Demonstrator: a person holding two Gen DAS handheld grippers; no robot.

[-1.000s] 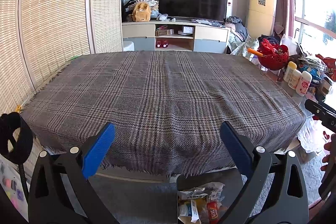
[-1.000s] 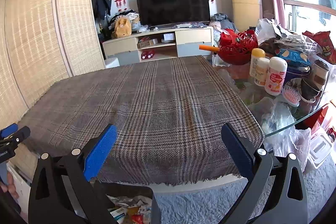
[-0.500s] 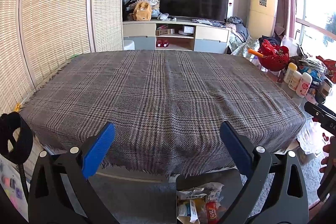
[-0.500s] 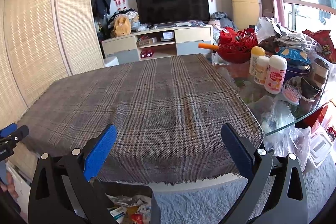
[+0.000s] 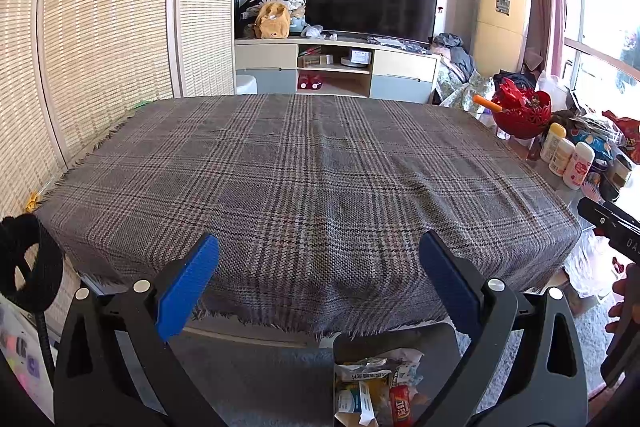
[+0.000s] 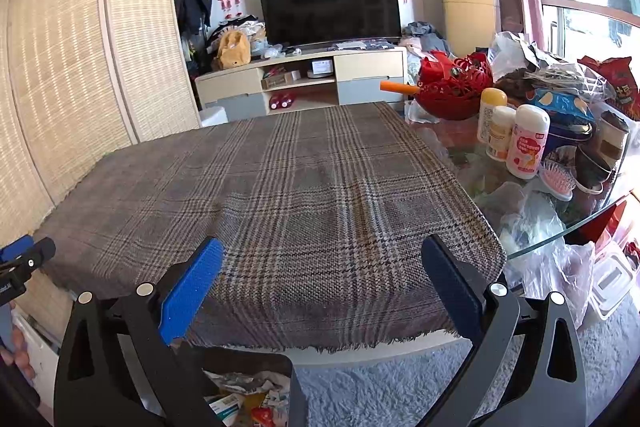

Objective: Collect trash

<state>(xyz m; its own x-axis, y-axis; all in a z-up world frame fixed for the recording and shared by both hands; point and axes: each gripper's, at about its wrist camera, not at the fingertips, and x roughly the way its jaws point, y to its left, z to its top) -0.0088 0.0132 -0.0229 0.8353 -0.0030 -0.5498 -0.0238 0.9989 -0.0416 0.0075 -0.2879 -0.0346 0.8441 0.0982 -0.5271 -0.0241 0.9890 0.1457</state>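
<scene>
- The left gripper (image 5: pixel 318 281) hangs spread wide and empty just short of the plaid cloth (image 5: pixel 304 179), which shows no litter.
- The right gripper (image 6: pixel 322 283) is likewise spread and holds nothing.
- The trash bin (image 5: pixel 384 383) sits below and between them, wrappers inside.
- The collecting looks finished or nearly so; the next move calls for scanning for leftover scraps.

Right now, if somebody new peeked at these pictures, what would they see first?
First the big plaid cloth spread over the table, with nothing lying on it. Then the red basket and bottles crowded on the glass to the cloth's right. Below the near edge sits a bin full of wrappers, between the open left hand-held gripper fingers.
</scene>
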